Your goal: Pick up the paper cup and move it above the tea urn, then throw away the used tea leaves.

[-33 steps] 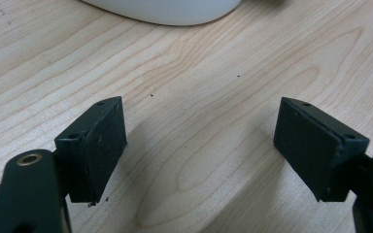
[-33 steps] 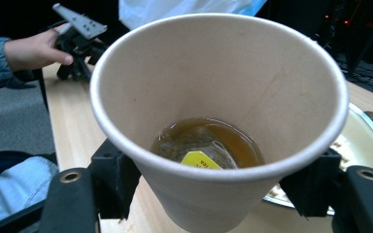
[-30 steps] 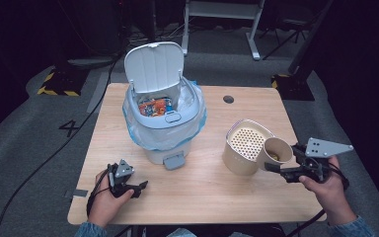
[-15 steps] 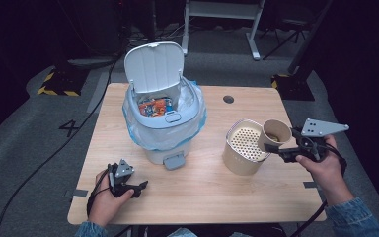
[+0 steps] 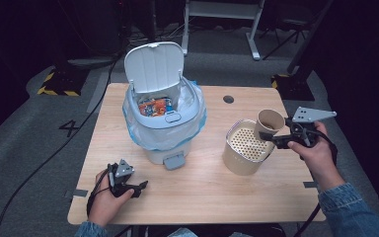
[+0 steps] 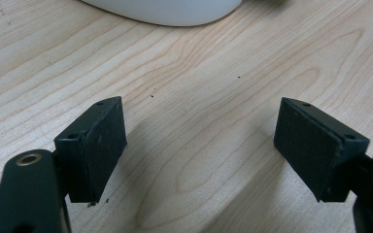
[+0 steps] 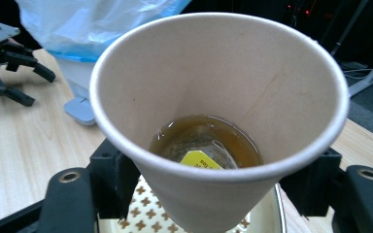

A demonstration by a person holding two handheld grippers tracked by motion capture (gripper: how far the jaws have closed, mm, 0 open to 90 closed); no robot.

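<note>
The right gripper (image 5: 271, 138) clamped the paper cup (image 5: 269, 122) (tea inside) above the strainer (image 5: 244, 145), probably for draining; the left gripper (image 6: 199, 150) rested open, empty.

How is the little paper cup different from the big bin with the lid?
The paper cup is small and tan; the pedal bin is far bigger and white. The cup is held up in the right gripper above a perforated container; the bin stands on the table. The cup holds brown tea with a teabag; the bin holds wrappers in a plastic liner. Both are open on top.
</note>
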